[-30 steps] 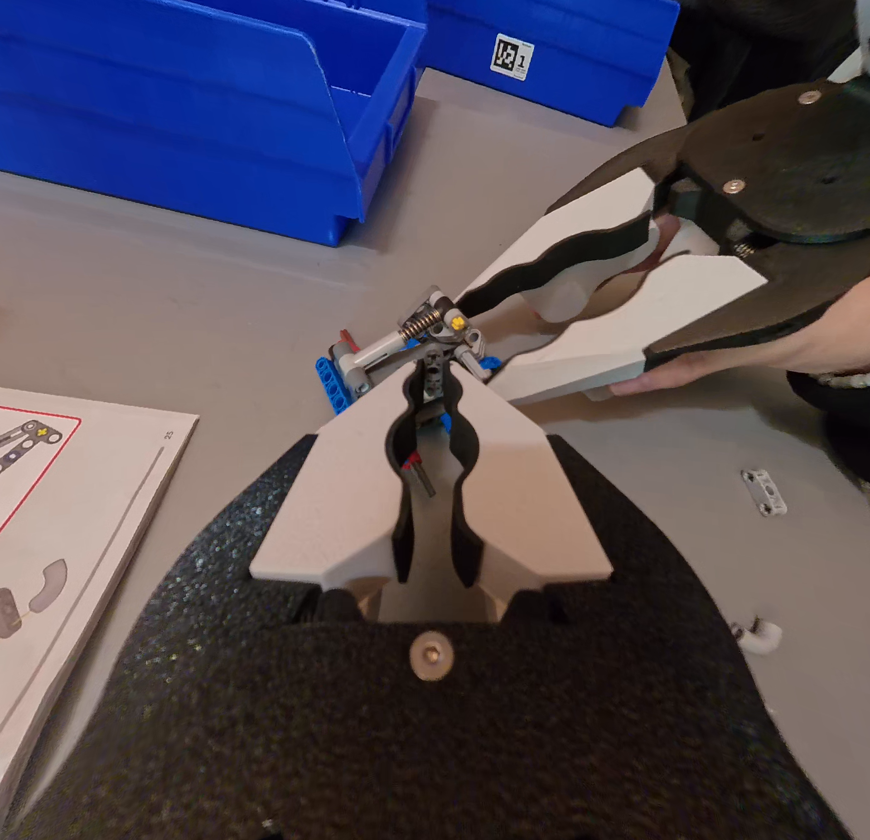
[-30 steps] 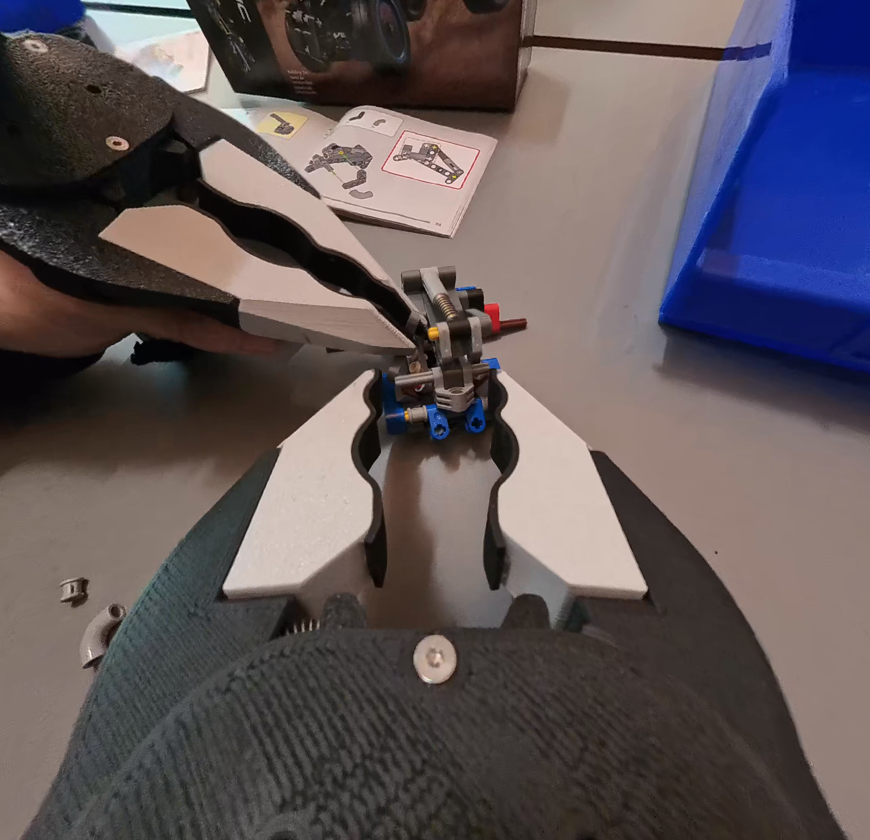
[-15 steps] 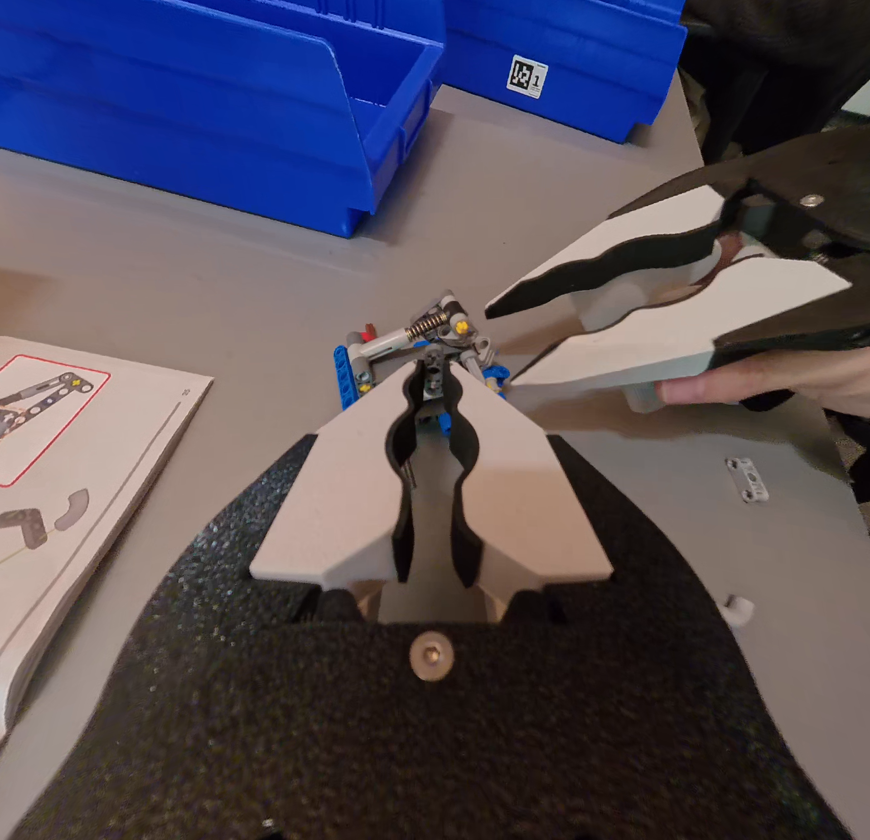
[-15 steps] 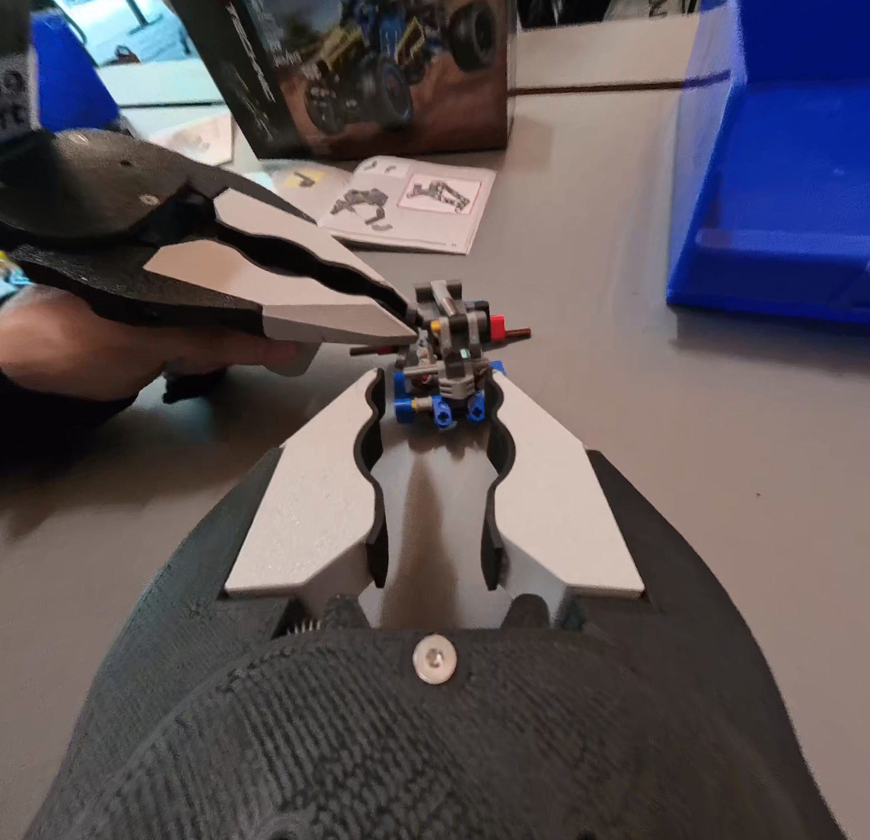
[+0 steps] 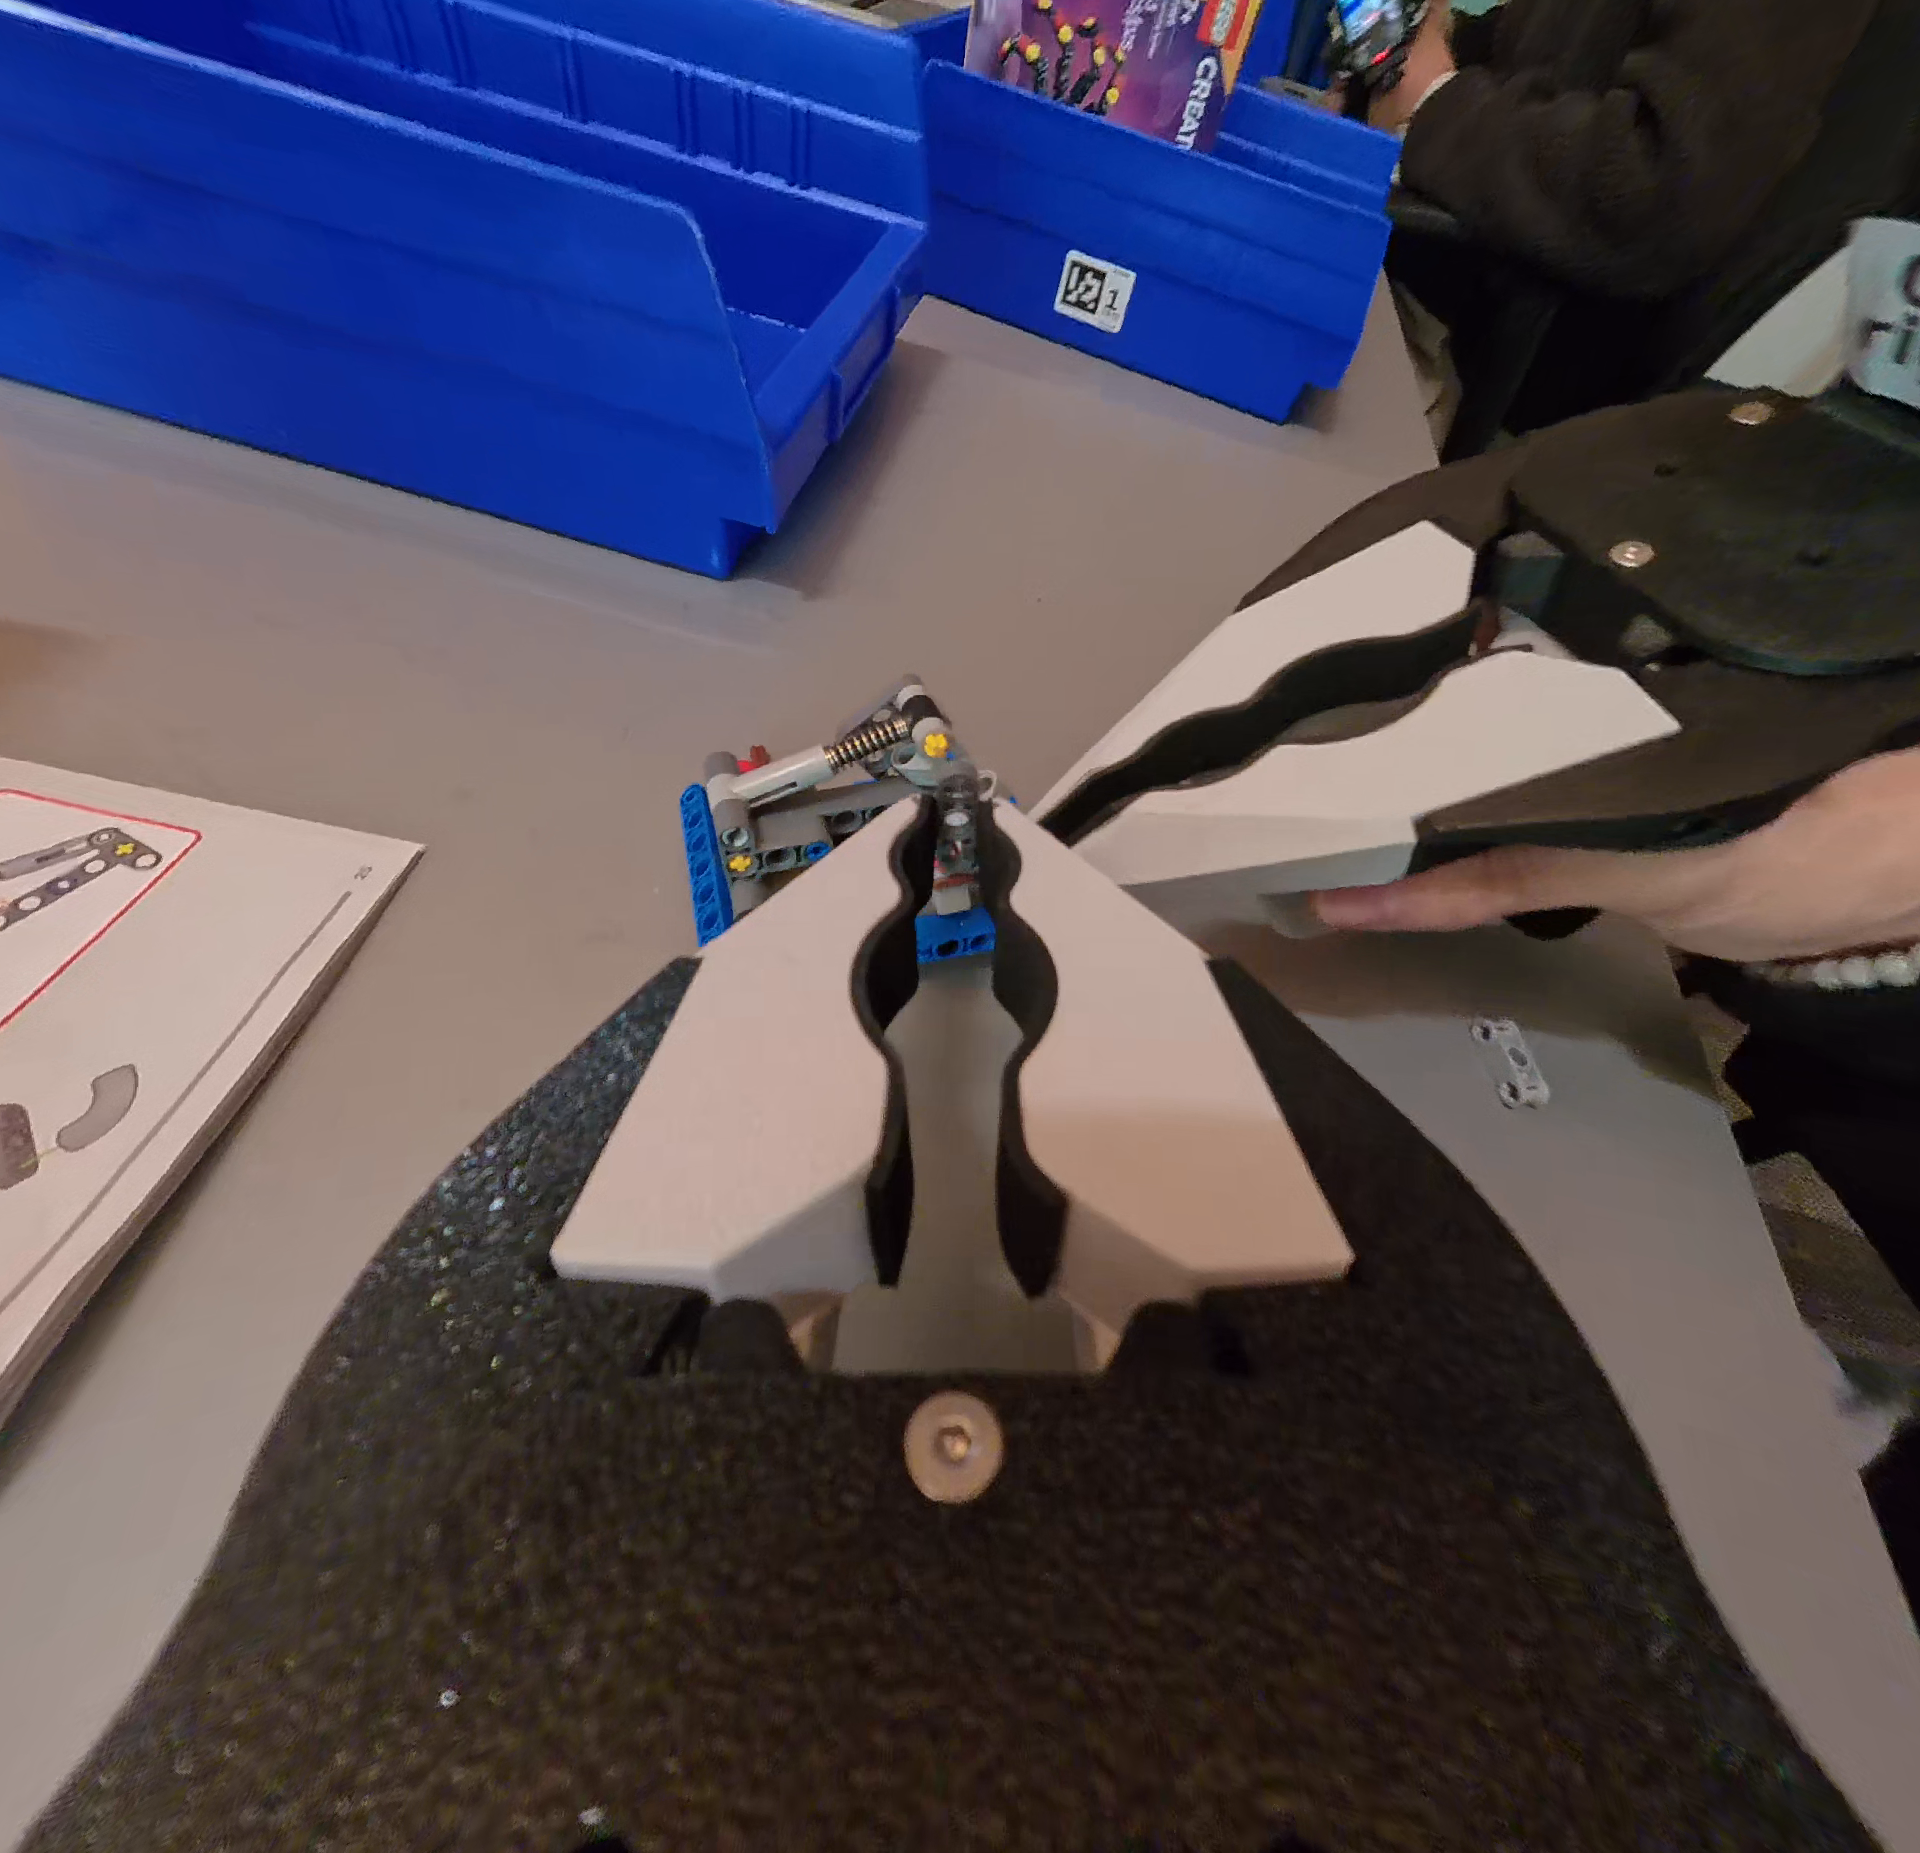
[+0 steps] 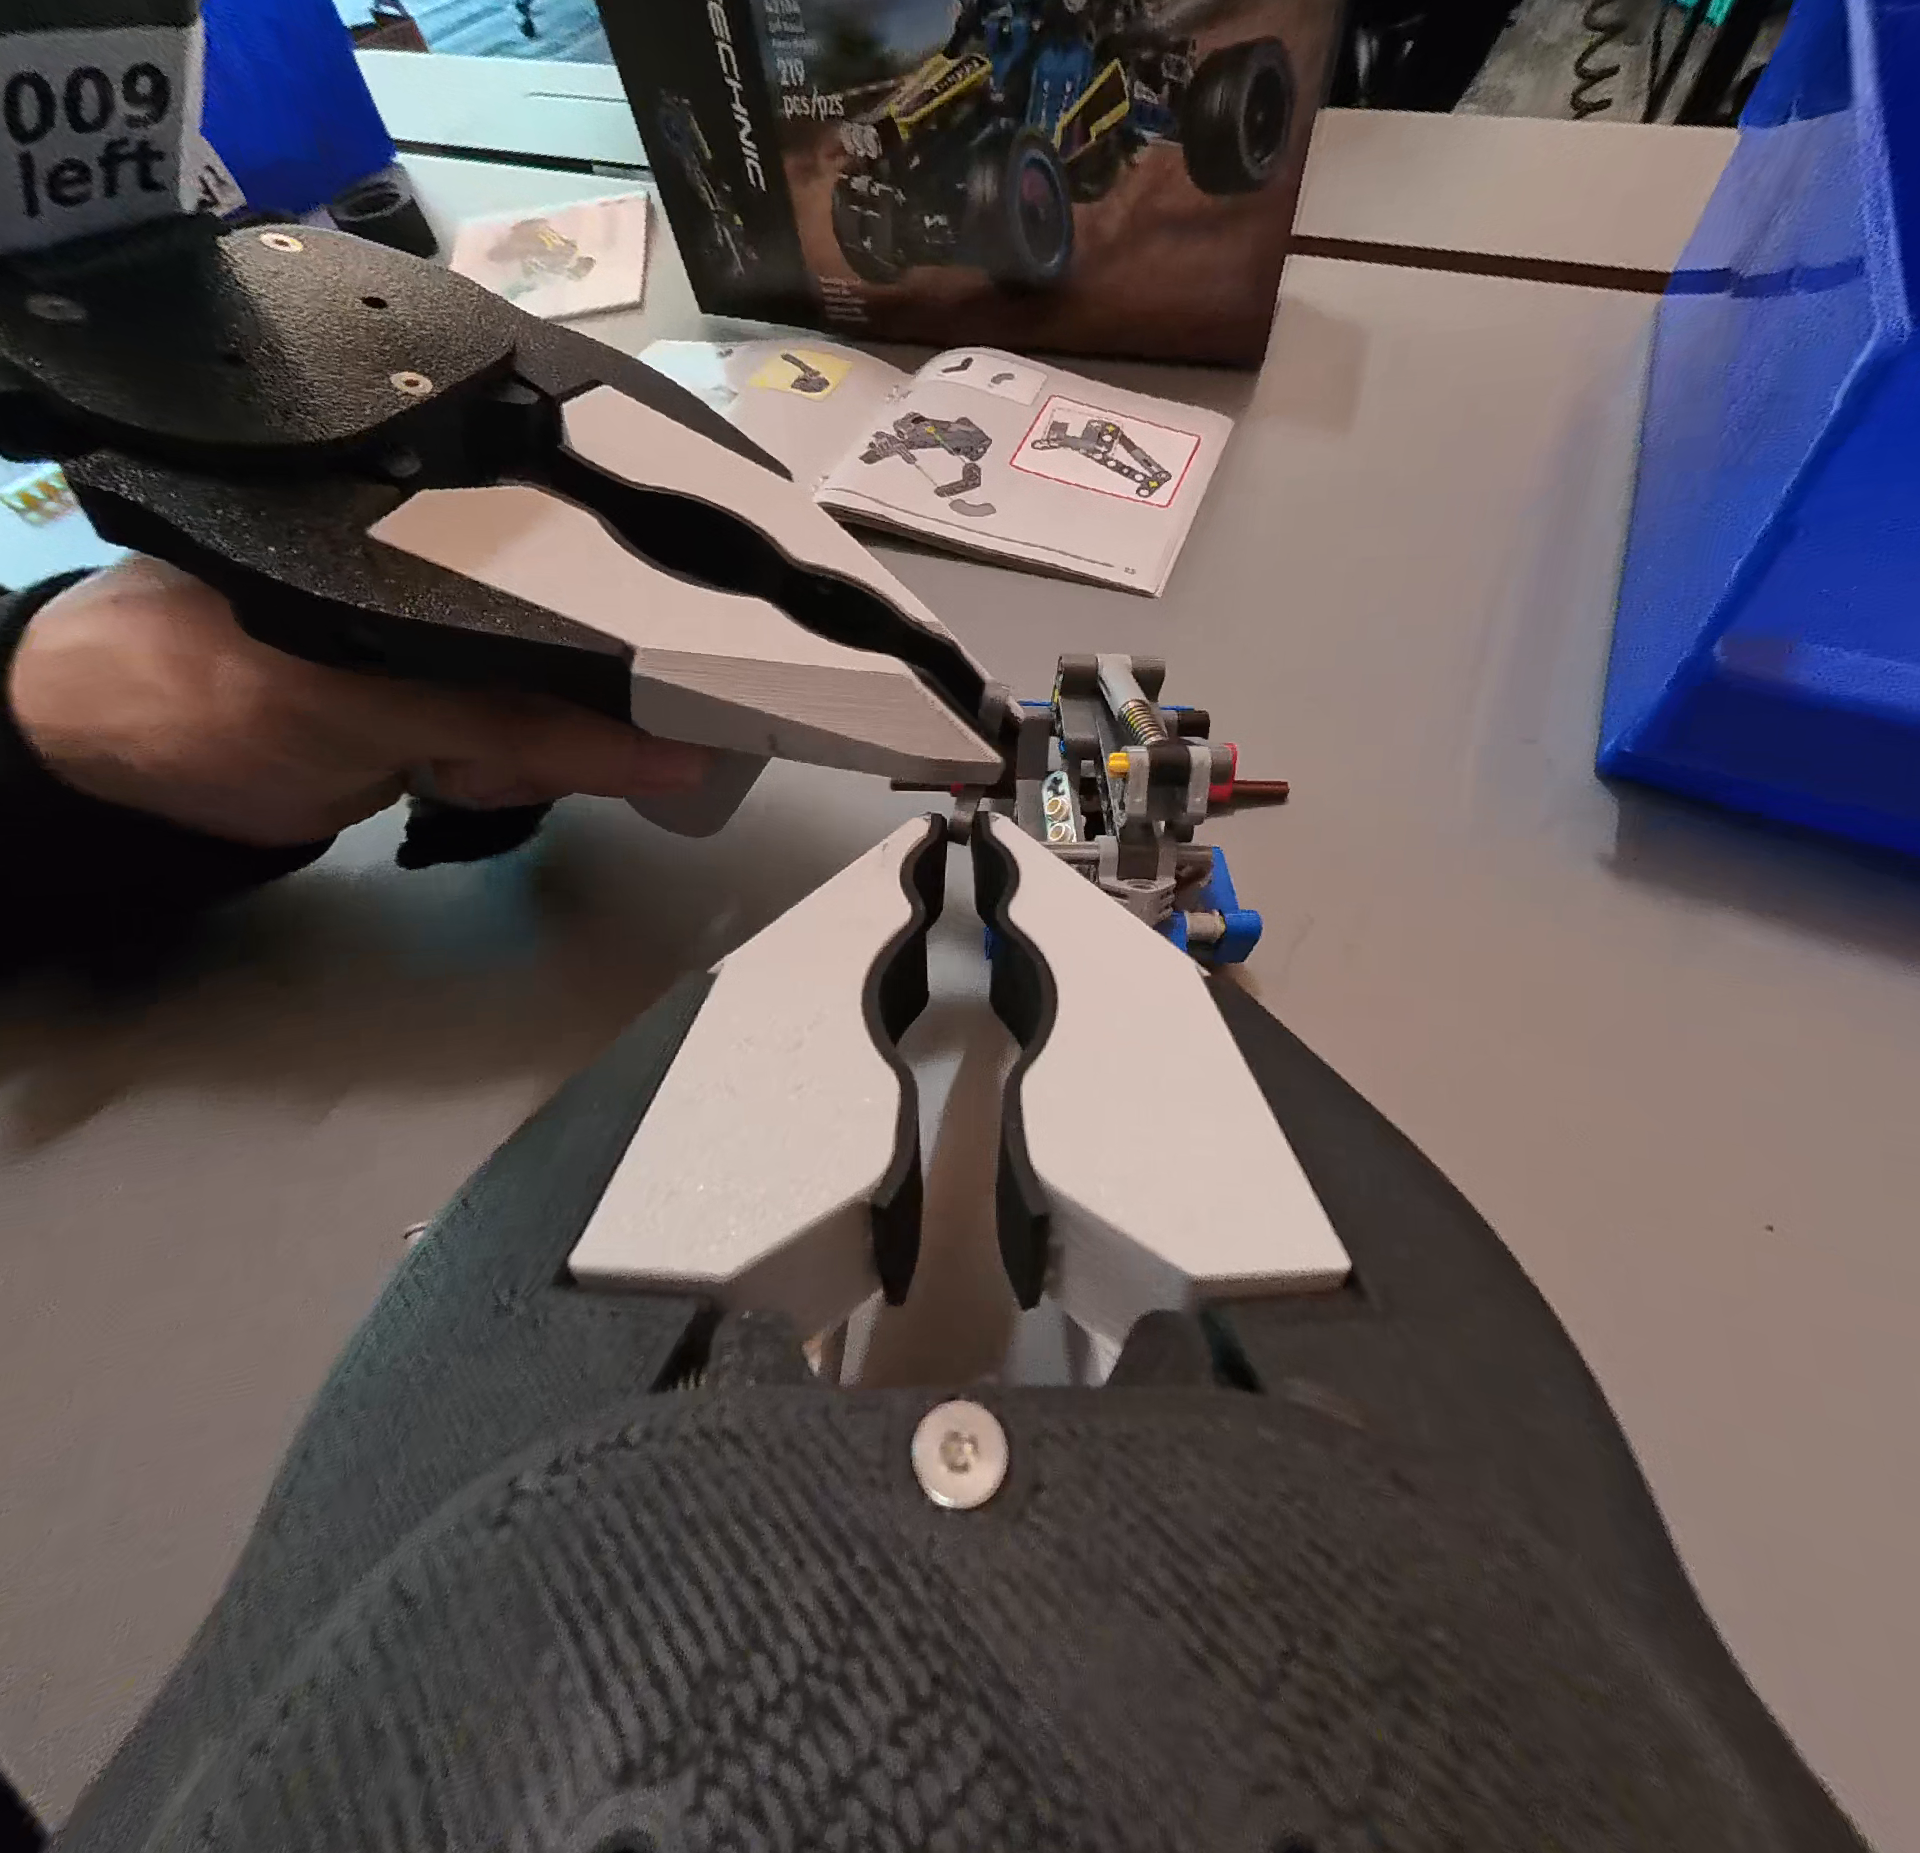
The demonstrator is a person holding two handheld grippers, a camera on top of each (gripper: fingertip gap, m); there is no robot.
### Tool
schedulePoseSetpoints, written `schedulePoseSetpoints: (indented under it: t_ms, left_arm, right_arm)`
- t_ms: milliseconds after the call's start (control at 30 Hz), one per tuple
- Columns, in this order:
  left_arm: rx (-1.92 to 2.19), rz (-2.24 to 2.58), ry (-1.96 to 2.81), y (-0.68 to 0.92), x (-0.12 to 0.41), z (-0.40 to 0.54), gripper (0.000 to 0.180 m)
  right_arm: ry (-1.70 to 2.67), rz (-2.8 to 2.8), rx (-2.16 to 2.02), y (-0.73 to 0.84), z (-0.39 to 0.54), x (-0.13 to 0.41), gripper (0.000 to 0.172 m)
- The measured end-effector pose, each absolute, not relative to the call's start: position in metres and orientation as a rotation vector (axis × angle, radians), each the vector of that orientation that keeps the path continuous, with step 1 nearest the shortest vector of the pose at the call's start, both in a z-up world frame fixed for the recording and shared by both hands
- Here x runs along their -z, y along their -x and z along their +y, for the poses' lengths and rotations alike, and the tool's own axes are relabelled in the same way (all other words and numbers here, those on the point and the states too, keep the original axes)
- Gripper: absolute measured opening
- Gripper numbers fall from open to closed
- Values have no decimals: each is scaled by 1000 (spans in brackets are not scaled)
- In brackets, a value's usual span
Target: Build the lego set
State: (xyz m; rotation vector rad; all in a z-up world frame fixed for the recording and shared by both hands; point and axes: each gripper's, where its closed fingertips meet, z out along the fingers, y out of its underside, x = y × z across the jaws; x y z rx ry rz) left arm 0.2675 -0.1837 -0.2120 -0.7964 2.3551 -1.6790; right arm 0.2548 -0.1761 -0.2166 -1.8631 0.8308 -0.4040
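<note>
A small grey and blue brick assembly [image 5: 800,806] with a metal spring lies on the grey table [image 5: 416,660]. My left gripper [image 5: 956,816] is shut on a dark grey upright part at its near end. The right wrist view shows the left gripper [image 6: 992,733] coming in from the left and pinching the same end of the assembly [image 6: 1132,764]. My right gripper [image 6: 956,832] is shut on a thin grey tab that hangs from that end, just below the left gripper's tips. In the left wrist view the right gripper [image 5: 1049,821] reaches in from the right.
Blue bins [image 5: 468,276] stand at the back, one holding a colourful box [image 5: 1122,27]; another blue bin [image 6: 1787,453] is at the right. An open booklet [image 6: 1018,463] and a toy-car box [image 6: 966,120] lie beyond. A small grey loose part [image 5: 1512,1060] lies on the table. Left and right tips are no more than a few centimetres apart.
My right gripper stood open around the assembly's blue end, then shifted left and shut its pads on the thin grey tab. My left gripper has kept its hold.
</note>
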Motion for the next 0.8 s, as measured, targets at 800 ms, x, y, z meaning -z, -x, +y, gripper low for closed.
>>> schedulePoseSetpoints:
  t_ms: [800]
  left_arm:
    - [700, 1847, -779, -246, 217, -180, 4]
  right_arm:
    - [1755, 853, 17, -236, -170, 216, 1]
